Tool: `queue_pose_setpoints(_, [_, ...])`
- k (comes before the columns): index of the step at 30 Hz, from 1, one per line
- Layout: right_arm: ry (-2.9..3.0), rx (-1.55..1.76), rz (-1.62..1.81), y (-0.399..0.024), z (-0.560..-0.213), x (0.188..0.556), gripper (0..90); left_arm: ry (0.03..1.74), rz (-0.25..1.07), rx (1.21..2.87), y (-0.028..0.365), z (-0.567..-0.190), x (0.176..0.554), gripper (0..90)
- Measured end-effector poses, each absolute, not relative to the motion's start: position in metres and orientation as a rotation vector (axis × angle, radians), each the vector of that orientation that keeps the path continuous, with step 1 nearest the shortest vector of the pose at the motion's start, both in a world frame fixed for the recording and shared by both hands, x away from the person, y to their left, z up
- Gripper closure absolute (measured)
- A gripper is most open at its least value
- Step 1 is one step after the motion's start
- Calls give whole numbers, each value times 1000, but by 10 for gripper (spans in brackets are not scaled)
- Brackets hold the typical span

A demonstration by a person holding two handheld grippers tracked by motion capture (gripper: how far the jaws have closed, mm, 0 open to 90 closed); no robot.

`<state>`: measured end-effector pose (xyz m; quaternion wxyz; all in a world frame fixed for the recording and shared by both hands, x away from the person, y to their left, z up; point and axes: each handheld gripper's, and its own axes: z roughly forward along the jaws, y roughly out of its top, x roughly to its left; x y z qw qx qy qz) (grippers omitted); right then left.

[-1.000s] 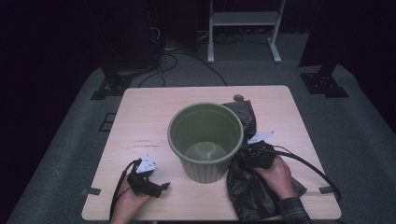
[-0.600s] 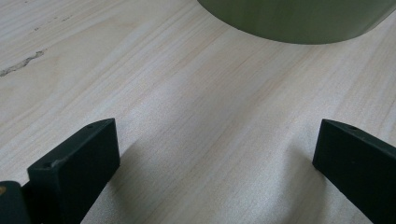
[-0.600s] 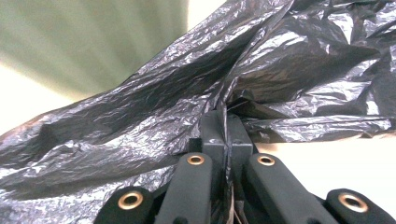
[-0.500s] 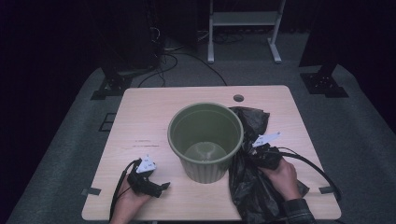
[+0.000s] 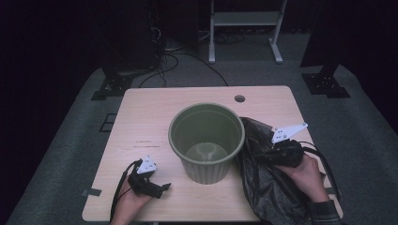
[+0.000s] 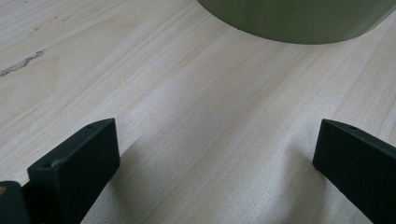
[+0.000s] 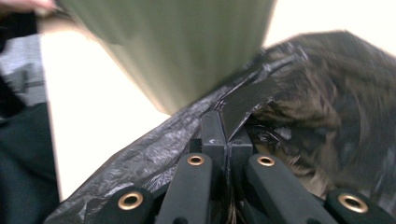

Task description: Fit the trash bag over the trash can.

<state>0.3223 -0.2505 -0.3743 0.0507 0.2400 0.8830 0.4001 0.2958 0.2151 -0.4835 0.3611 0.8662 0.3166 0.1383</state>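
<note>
While the left gripper point(image 5: 164, 187) rests low at the lower left of the high view, jaws spread wide over bare table point(image 5: 145, 117) with nothing between them, all the change sits on the right: right gripper point(image 5: 263, 157) now higher in frame than a second ago, jaws just closed flat on a fold of the black bin bag point(image 5: 263, 187), film pinched between the pads in the right gripper view point(image 7: 223, 135). Bag lifted with it, edge drawn up against the right side of the green bin point(image 5: 206, 140) (rest still heaped at lower right of the table). Likely meaning: grasp secured, bag ready to be opened out and brought over the rim; lining not yet begun. Bag thin, glossy, heavily crinkled, limp, prone to slip or tear. Bin rigid matte plastic, round, tapering toward the base, empty inside. Table pale wood grain, smooth, with a small round hole point(image 5: 240, 99) near the upper edge.
</note>
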Motion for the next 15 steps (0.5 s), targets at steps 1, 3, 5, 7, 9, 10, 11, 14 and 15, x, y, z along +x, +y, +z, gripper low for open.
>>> queue_pose_setpoints(1, [2692, 708, 1225, -250, -368, 320, 894, 813, 357, 2235, 215, -483, 296, 0])
queue_pose_setpoints(3, [2691, 672, 1233, -250, -356, 316, 894, 814, 357, 2235, 215, -483, 296, 0])
queue_pose_setpoints(5, [2691, 624, 1276, -249, -344, 313, 894, 814, 357, 2235, 215, -483, 296, 0])
queue_pose_setpoints(7, [2687, 580, 1305, -249, -331, 309, 894, 814, 356, 2235, 215, -483, 296, 0])
queue_pose_setpoints(9, [2685, 542, 1319, -247, -320, 306, 894, 813, 357, 2235, 215, -483, 296, 0])
queue_pose_setpoints(10, [2681, 521, 1323, -246, -314, 305, 894, 813, 357, 2235, 215, -483, 296, 0])
queue_pose_setpoints(11, [2686, 496, 1334, -246, -306, 304, 894, 813, 357, 2235, 215, -483, 296, 0])
queue_pose_setpoints(14, [2691, 433, 1364, -244, -290, 301, 894, 813, 358, 2233, 215, -483, 296, 0])
queue_pose_setpoints(15, [2694, 415, 1374, -243, -285, 300, 894, 813, 358, 2233, 215, -483, 296, 0])
